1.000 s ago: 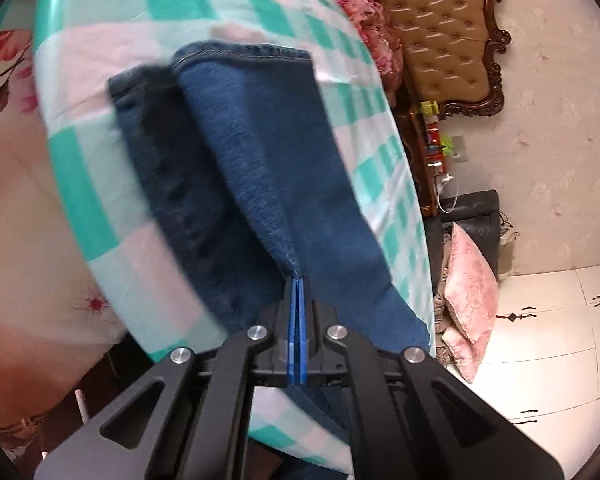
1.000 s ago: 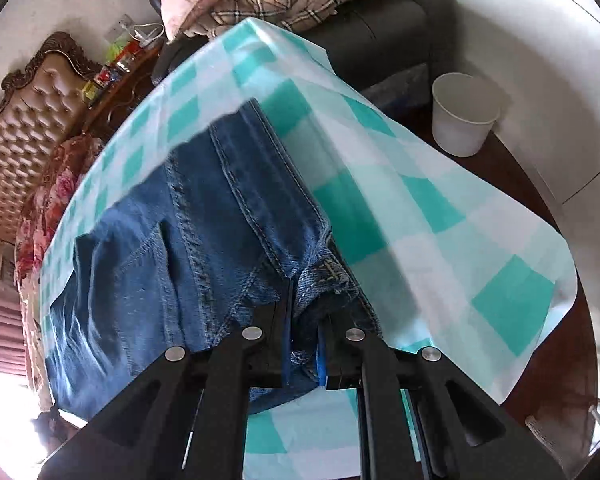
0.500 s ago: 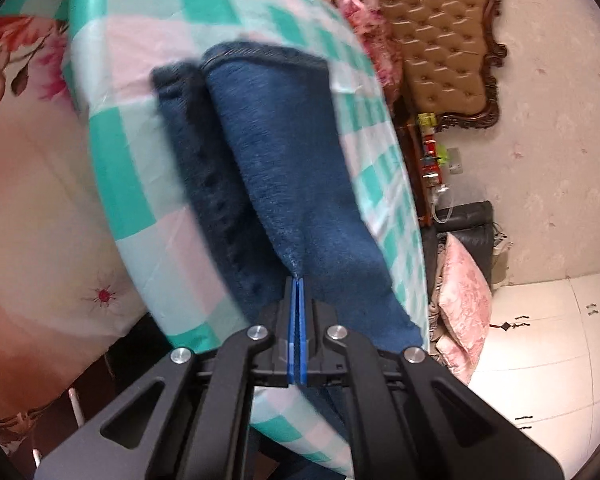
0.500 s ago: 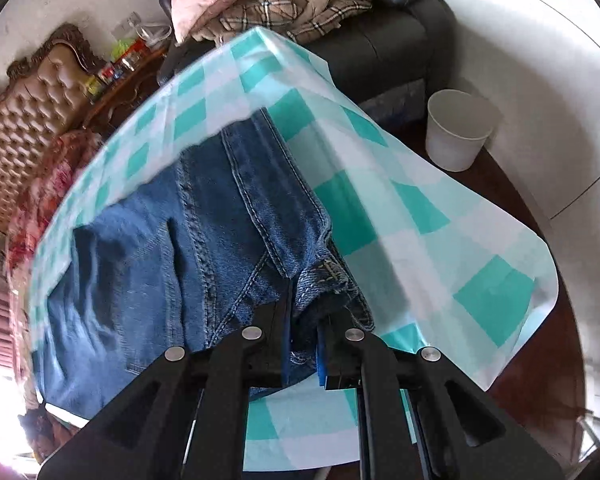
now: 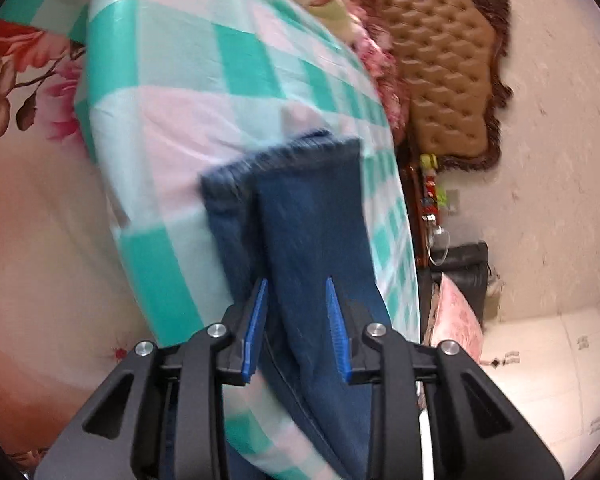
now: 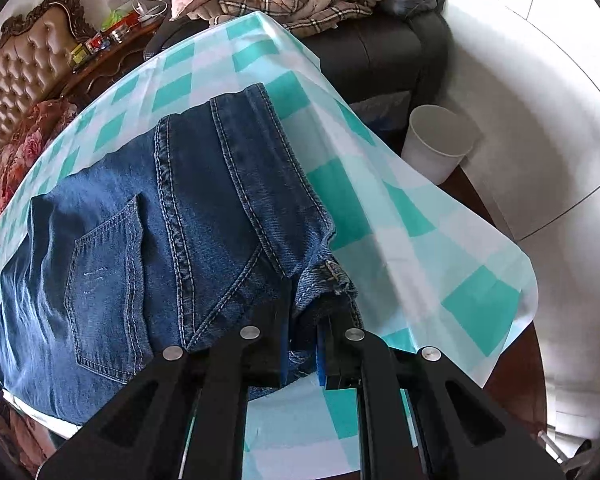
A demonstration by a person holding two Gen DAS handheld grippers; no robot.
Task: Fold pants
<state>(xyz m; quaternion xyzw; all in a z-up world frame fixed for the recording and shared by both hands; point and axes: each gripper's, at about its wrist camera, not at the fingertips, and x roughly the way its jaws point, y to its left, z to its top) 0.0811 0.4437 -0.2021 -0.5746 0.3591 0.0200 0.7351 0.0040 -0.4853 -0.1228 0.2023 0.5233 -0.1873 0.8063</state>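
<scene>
Left claw point(image 5: 296, 320): jaws have just been opening and now stand apart. The blue pads point(image 5: 256, 332) sit on either side of the folded leg of the pants point(image 5: 300, 216), not pressing it. The denim runs straight ahead from between the jaws; the stacked hems lie at the far end, well ahead of the claw. View is blurred.

Right claw point(image 6: 302, 350): clamped on the pants point(image 6: 172, 216) at the waistband end. A bunched fold of denim sits between the two pads. The rest of the garment spreads ahead and to the left of this claw, back pocket up, seams running away from the jaws.

Pants lie on the surface point(image 6: 412, 240), covered in a teal-and-white check cloth. The cloth's free corner hangs off to the right of the right claw.

A white bin point(image 6: 440, 144) stands on the floor, ahead and right of the right claw, well apart from the pants.
</scene>
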